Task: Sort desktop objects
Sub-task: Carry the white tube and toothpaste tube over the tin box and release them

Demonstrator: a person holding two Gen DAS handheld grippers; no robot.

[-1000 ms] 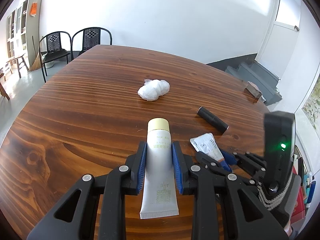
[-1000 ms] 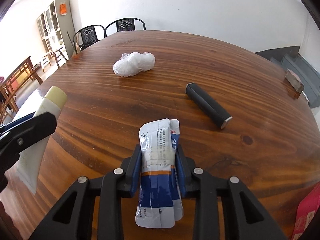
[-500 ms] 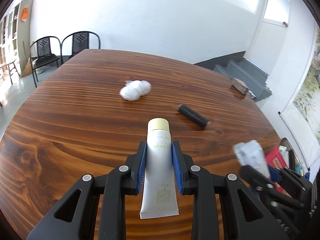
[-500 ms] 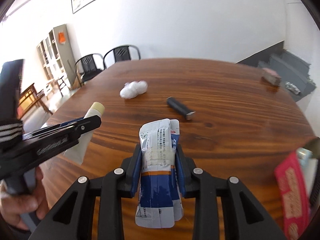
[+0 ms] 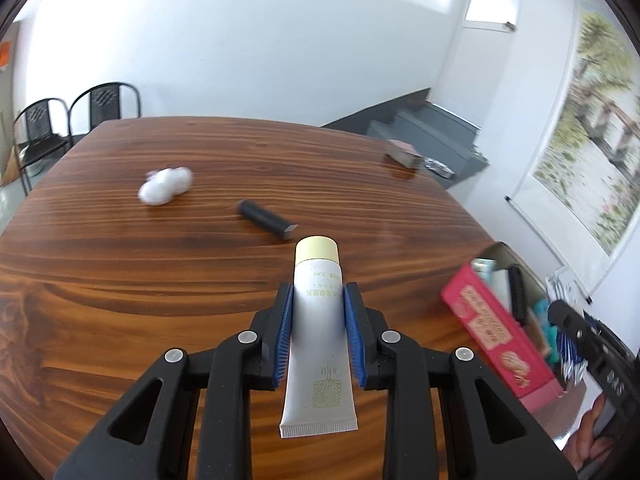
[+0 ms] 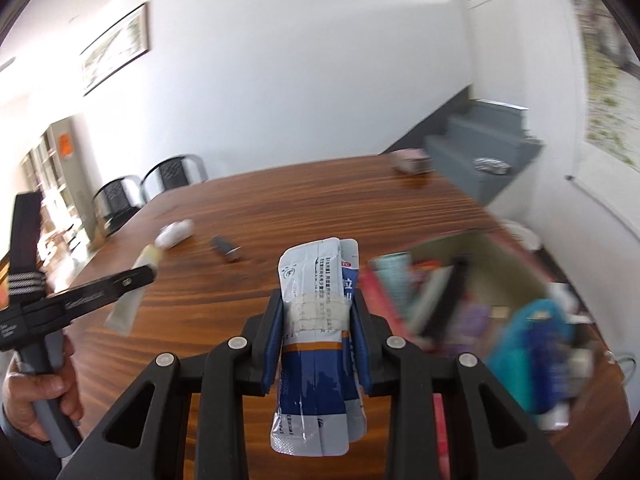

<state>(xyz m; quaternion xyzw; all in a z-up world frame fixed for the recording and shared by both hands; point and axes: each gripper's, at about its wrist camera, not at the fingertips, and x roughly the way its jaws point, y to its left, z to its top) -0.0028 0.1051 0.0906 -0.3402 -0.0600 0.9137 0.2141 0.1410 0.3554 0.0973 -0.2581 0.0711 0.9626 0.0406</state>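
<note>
My left gripper [image 5: 318,300] is shut on a white tube [image 5: 318,344] with a cream cap and holds it above the wooden table [image 5: 120,280]. My right gripper [image 6: 318,306] is shut on a bundle of blue-and-white sachets [image 6: 316,344], held above the table next to an open cardboard box [image 6: 472,248] with several items inside. The left gripper [image 6: 146,274] with the tube [image 6: 132,300] also shows at the left of the right wrist view. A black cylinder [image 5: 264,219] and a white wad [image 5: 165,185] lie on the table.
The box [image 5: 496,324] with a red packet stands at the table's right edge. A small pink-topped block [image 5: 402,154] lies at the far right corner. Two black chairs [image 5: 72,120] stand beyond the far left edge. Grey steps [image 5: 432,136] lie behind the table.
Both grippers have lifted and swung to the right with their loads. The box has come into view in both cameras. The right gripper has moved over toward the box.
</note>
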